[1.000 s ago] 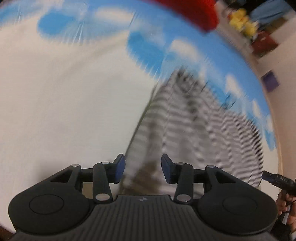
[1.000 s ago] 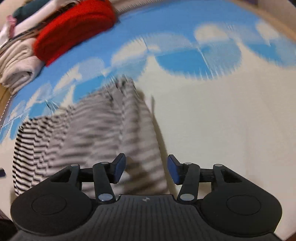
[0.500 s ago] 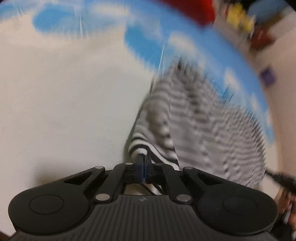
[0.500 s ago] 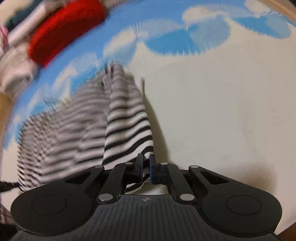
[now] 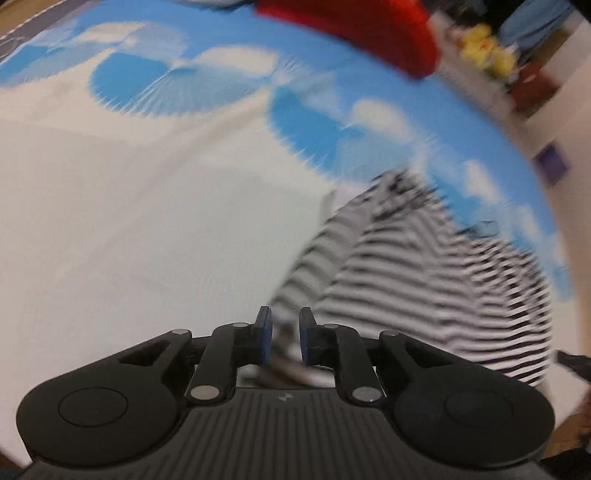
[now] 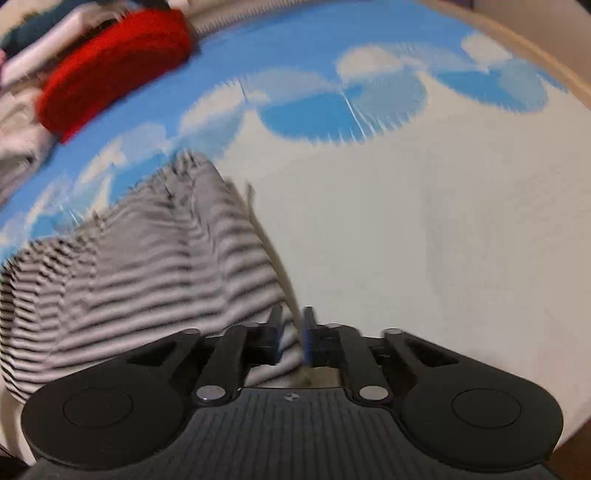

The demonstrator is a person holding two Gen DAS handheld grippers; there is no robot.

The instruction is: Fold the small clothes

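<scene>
Where the left wrist view looks down its fingers, the left gripper stands over a white cloth with a blue cloud print, its blue pads a narrow gap apart. Its jaws have just been opening, and a blurred end of the black-and-white striped garment lies in the gap; contact with the pads cannot be confirmed through the blur. The garment spreads from the gripper toward the right of the frame, lying on the cloth with its far end reaching the blue border. A red folded item sits at the top edge, well apart from the garment. In the right wrist view, the right gripper likewise shows jaws slightly apart, just opened further, with the striped garment's edge running between them; whether the pads press on it cannot be told. Here the garment extends left of the gripper. The red item lies at upper left beside a stack of pale folded clothes.
</scene>
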